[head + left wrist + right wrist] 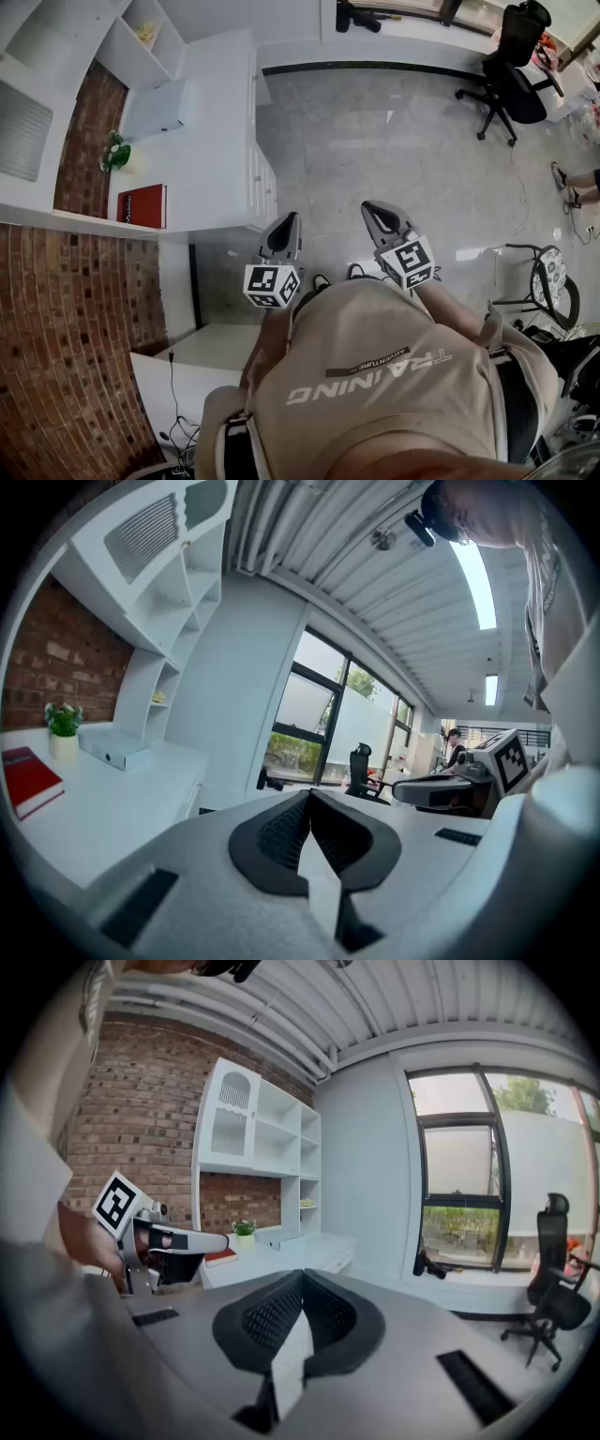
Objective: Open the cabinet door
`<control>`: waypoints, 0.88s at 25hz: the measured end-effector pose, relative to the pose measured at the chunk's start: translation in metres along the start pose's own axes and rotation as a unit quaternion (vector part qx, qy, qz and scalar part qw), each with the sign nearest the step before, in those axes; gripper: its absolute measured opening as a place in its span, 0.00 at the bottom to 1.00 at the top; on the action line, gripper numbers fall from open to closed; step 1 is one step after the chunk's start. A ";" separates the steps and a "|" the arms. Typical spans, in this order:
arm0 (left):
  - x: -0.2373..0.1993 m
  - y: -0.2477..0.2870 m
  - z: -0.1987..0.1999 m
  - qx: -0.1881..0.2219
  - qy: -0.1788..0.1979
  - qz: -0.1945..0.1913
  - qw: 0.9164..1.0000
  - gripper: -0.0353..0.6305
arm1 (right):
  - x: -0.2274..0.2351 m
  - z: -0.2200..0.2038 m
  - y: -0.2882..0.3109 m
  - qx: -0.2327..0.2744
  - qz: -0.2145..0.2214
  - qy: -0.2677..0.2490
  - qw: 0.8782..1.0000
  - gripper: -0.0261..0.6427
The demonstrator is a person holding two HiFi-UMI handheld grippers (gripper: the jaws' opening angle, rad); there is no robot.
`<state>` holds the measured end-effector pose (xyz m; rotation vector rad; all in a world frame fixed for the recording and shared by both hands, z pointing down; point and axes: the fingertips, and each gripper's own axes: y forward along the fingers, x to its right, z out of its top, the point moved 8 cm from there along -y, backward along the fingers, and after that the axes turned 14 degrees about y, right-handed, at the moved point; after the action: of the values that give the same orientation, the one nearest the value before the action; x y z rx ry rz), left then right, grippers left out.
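The white base cabinet (265,184) stands along the left wall under a white counter (211,141), its front panels facing the open floor. My left gripper (285,225) is held in the air close to my body, short of the cabinet's near corner, with its jaws shut and empty. My right gripper (376,210) hovers beside it over the floor, also shut on nothing. In the left gripper view the pads (281,832) meet at the tip, and the cabinet front (192,799) lies ahead to the left. From the right gripper view the counter (309,1246) is visible beyond the left gripper (178,1241).
On the counter lie a red book (142,205), a small potted plant (114,153) and a flat white box (155,110). White shelving (141,37) rises above it against a brick wall (66,319). A black office chair (511,70) stands far right.
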<state>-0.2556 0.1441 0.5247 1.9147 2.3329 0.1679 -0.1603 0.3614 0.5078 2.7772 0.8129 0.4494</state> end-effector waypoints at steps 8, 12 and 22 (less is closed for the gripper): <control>-0.063 -0.004 0.005 0.018 0.024 0.006 1.000 0.07 | -0.025 -0.009 0.037 0.003 -0.013 0.040 0.999 0.06; -0.067 0.002 -0.013 0.000 0.003 -0.014 1.000 0.07 | -0.020 -0.012 0.041 0.002 -0.047 0.035 0.998 0.06; -0.069 0.053 -0.026 -0.039 -0.032 -0.028 0.998 0.07 | 0.028 -0.012 0.066 -0.011 -0.073 0.054 0.996 0.06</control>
<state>-0.1951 0.0867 0.5604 1.7904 2.3004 0.1876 -0.1098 0.3238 0.5439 2.6692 1.0217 0.5812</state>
